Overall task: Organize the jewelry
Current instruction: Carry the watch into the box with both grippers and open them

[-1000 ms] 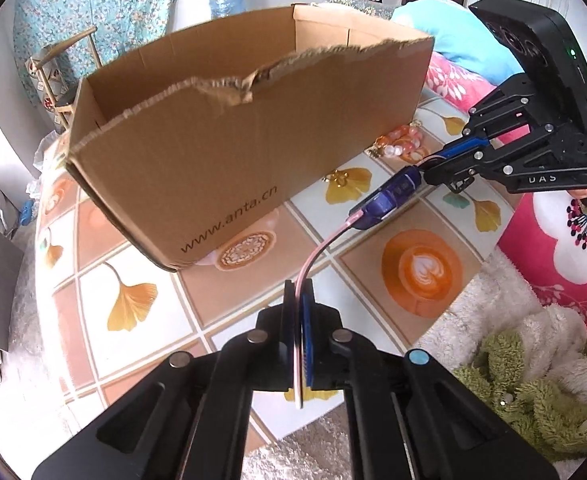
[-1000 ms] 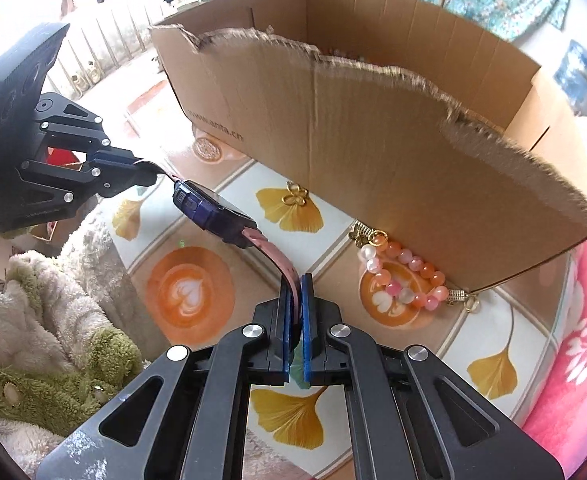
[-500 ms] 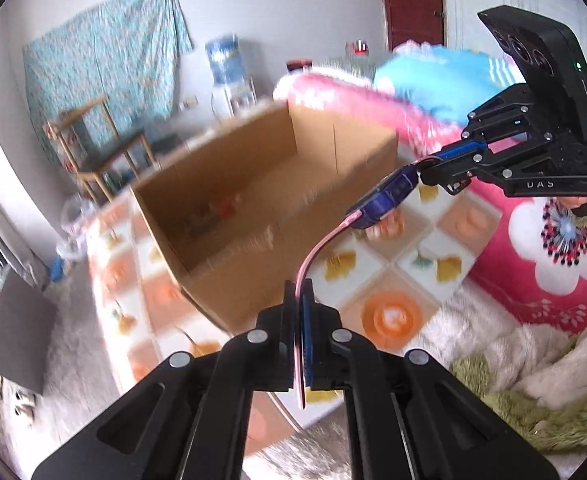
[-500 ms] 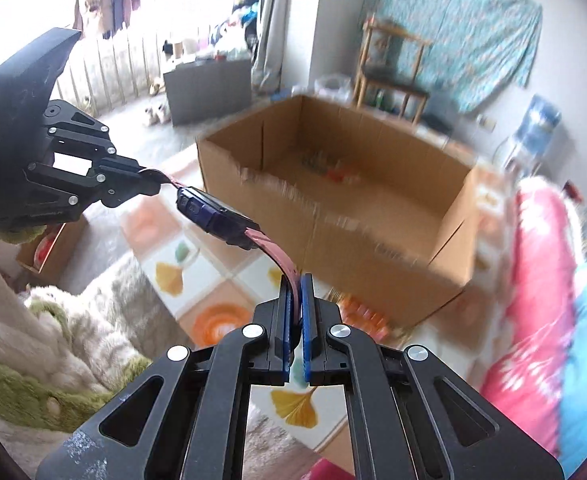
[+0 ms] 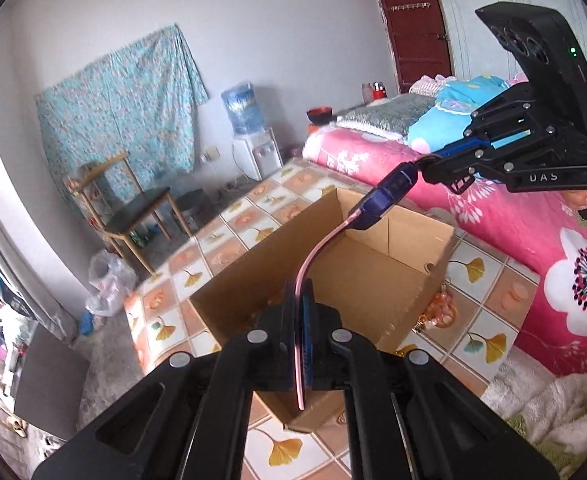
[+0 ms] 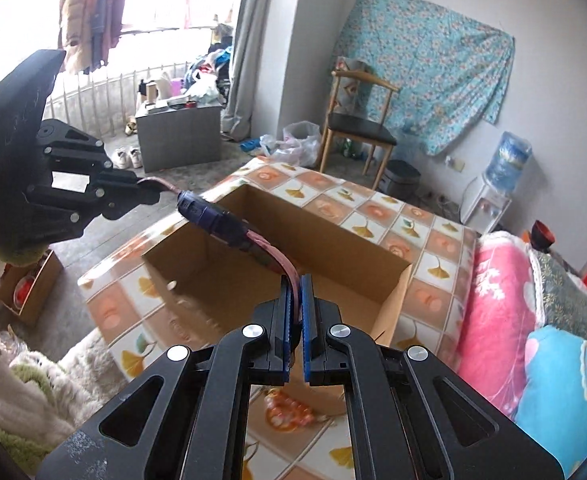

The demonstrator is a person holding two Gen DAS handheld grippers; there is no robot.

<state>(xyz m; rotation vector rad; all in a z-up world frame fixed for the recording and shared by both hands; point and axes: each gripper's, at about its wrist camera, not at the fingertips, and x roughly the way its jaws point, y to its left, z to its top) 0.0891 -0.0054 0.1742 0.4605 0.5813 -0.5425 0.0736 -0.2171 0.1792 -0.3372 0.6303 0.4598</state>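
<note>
A watch with a dark blue case (image 5: pixel 381 200) and a pink strap (image 5: pixel 321 248) hangs stretched between both grippers, above an open cardboard box (image 5: pixel 409 284). My left gripper (image 5: pixel 299 294) is shut on one end of the strap. My right gripper (image 5: pixel 423 164) is shut on the other end, at the upper right. In the right wrist view the right gripper (image 6: pixel 297 286) pinches the strap, the case (image 6: pixel 213 216) hovers over the box (image 6: pixel 333 246), and the left gripper (image 6: pixel 153 192) holds the far end. A pink and orange bead bracelet (image 6: pixel 289 412) lies on the table beside the box.
The box stands on a low table (image 5: pixel 245 216) with a tile and ginkgo-leaf pattern. A bed with a pink flowered blanket (image 5: pixel 493 216) runs along the right. A wooden chair (image 6: pixel 357 124), a water dispenser (image 5: pixel 249 132) and a grey cabinet (image 6: pixel 177 136) stand beyond the table.
Both grippers have risen together with the watch, from beside the box's front wall near the tabletop to well above the box. The box's inside now shows.
</note>
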